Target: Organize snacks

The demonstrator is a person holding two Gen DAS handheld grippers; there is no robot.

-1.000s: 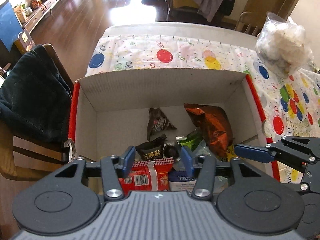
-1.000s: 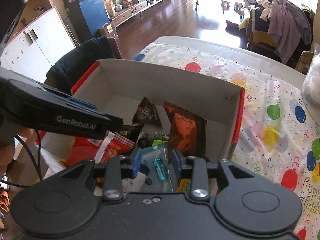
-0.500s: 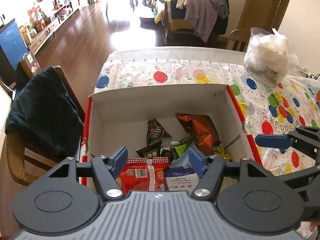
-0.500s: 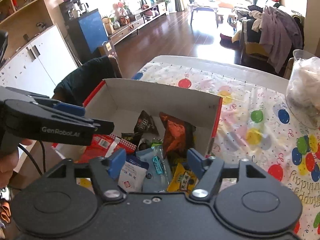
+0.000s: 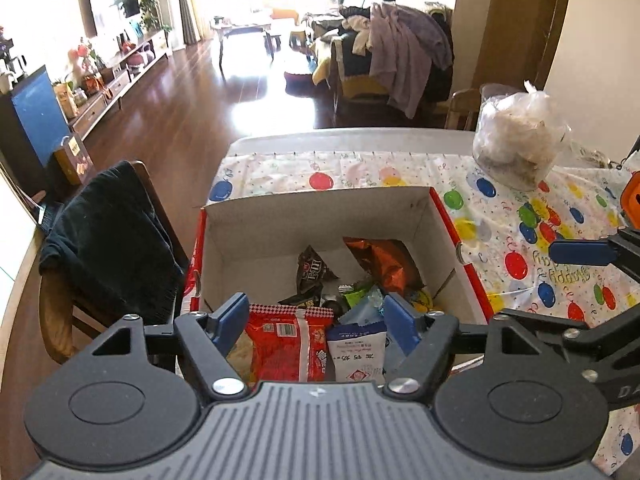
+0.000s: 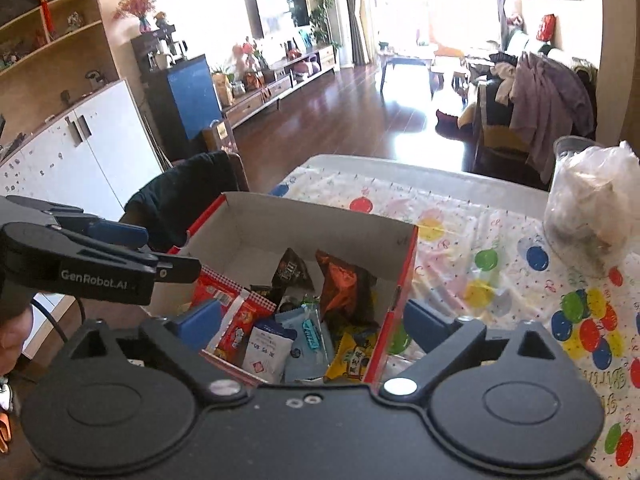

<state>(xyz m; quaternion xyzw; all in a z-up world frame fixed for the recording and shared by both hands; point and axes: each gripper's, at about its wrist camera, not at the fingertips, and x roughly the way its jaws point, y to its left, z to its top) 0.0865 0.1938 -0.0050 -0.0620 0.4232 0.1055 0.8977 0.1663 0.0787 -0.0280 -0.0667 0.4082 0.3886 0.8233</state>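
Left gripper (image 5: 314, 322): jaws opening, about half spread; nothing pinched between the blue pads; poised above the near end of the box, tilted down toward it.
Left fingers (image 5: 230, 320): clear of the packets below; no contact seen.
Right gripper (image 6: 316, 326): jaws opening, spread very wide; empty; straddled in view the box's near right corner from above.
Right fingers (image 6: 426, 326): one pad over the box interior, the other out over the tablecloth.
Red snack packet (image 5: 290, 346): lay flat at the near left of the box, directly under the left gripper.
White sachet (image 5: 356, 354): just beside the red packet, on its right.
Pale blue packet (image 6: 306, 334): beside the white sachet, toward the box middle.
Yellow packet (image 6: 352, 358): near right corner, against the red-edged wall.
Orange foil bag (image 5: 382, 262): toward the far right, propped on the heap.
Dark M&M's pouch (image 5: 314, 270): mid-box, left of the orange bag.
Cardboard box (image 5: 312, 212): open-topped, white inside, red outside; stood on the table's left portion; held all the snacks seen.
Tablecloth (image 5: 520, 208): balloon print, under the box.
Clear plastic bag (image 5: 518, 140): far right of the table, well apart from the box; contents unclear.
Chair (image 5: 108, 248): left of the table, dark garment draped over its back.
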